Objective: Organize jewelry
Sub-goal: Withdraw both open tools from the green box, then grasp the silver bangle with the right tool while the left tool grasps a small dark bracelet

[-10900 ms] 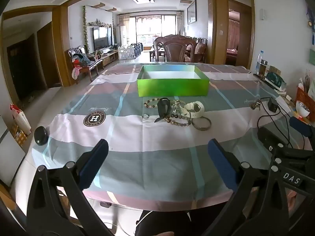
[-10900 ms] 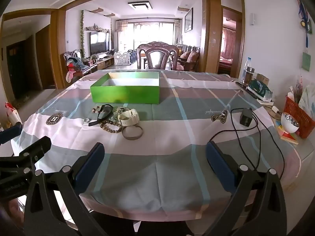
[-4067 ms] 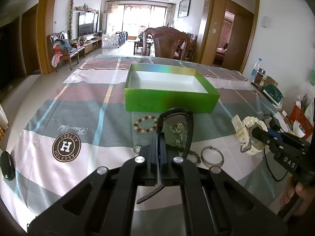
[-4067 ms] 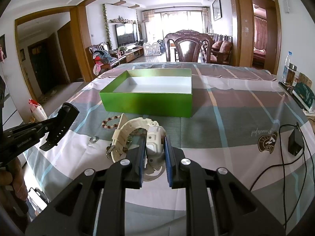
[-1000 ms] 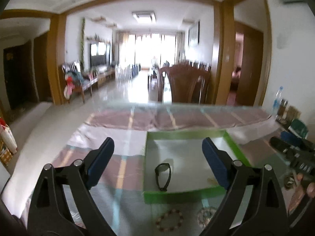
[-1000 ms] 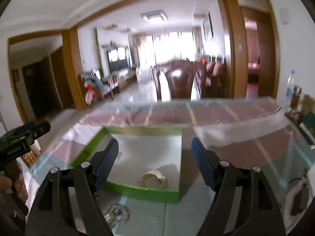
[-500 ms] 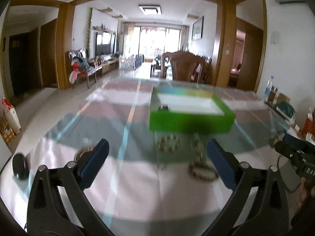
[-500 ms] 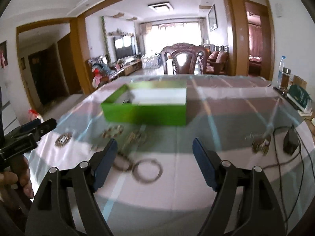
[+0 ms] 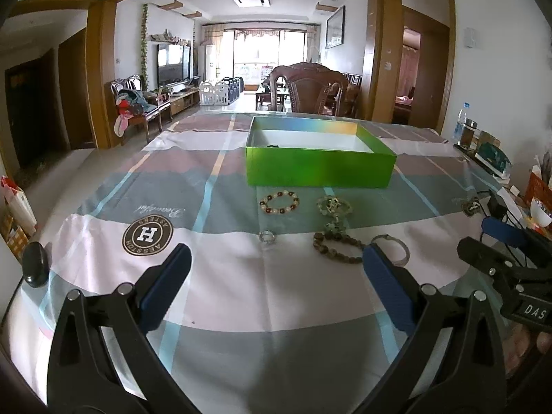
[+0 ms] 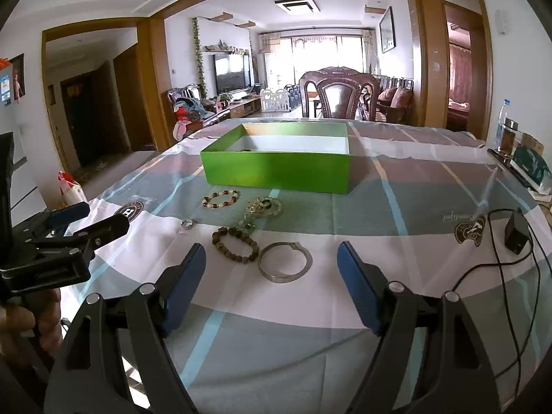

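A: Since the earlier frames, the black and the white watch went into the shiny green cardboard box (image 10: pixel 276 172); left gripper (image 9: pixel 276 286) and right gripper (image 10: pixel 270 277) are both spread, empty.

B: The thin silver metal bangle (image 10: pixel 285 262) lies flat on the cloth before the right gripper. It looks light, stiff, slippery; pinch across its rim.

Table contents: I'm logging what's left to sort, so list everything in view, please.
Shiny green cardboard box: 1, green with white inside, far centre of the table.
Red-and-white bead bracelet: 1, just before the box.
Pale green ornate bracelet: 1, right of that.
Small clear ring: 1, left of the pile.
Dark brown bead bracelet: 1, nearer.
Plain silver bangle: 1, nearest.
Black charger with cable: 1, right edge.
Black oval object: 1, left edge.
Left gripper: open.
Right gripper: open.
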{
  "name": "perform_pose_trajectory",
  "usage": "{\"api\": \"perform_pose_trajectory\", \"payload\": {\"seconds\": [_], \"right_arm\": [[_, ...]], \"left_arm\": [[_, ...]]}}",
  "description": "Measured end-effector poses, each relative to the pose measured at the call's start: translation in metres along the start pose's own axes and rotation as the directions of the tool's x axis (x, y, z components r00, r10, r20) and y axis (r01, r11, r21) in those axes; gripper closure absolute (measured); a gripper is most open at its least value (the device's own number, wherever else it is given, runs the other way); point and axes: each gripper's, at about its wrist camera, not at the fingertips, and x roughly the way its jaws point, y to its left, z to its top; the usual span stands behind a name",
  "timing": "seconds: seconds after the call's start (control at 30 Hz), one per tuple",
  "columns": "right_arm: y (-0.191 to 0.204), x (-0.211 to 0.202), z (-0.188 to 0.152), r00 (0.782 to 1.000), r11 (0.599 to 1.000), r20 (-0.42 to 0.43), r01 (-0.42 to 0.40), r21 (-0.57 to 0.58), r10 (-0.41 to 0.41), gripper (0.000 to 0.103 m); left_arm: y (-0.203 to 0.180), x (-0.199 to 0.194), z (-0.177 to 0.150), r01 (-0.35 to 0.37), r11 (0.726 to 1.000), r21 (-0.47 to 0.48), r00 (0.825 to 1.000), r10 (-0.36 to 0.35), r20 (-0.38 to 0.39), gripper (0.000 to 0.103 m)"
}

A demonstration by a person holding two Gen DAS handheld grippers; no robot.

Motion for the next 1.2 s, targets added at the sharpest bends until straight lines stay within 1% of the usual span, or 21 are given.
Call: {"api": "perform_pose_trajectory", "payload": {"seconds": [0.57, 0.87, 1.07, 1.2], "right_arm": [[-0.005, 0.003, 0.0, 1.0, 1.0, -0.008, 0.001, 0.013, -0.001, 0.026], [-0.006, 0.015, -0.002, 1.0, 1.0, -0.028, 0.003, 0.017, -0.003, 0.026], [-0.01, 0.035, -0.004, 0.997, 1.0, -0.078, 0.021, 0.022, -0.02, 0.026], [-0.02, 0.063, -0.005, 0.987, 0.997, -0.147, 0.068, 0.029, -0.063, 0.026]], "left_arm": [[-0.002, 0.006, 0.002, 0.014, 1.0, 0.004, 1.0, -0.014, -0.021, 0.004], [0.0, 0.015, 0.0, 0.014, 1.0, -0.001, 0.999, -0.014, -0.039, 0.004], [0.002, 0.025, -0.002, 0.017, 1.0, -0.005, 0.998, -0.017, -0.057, 0.004], [0.004, 0.035, -0.003, 0.02, 1.0, -0.01, 0.997, -0.021, -0.074, 0.004]]}}
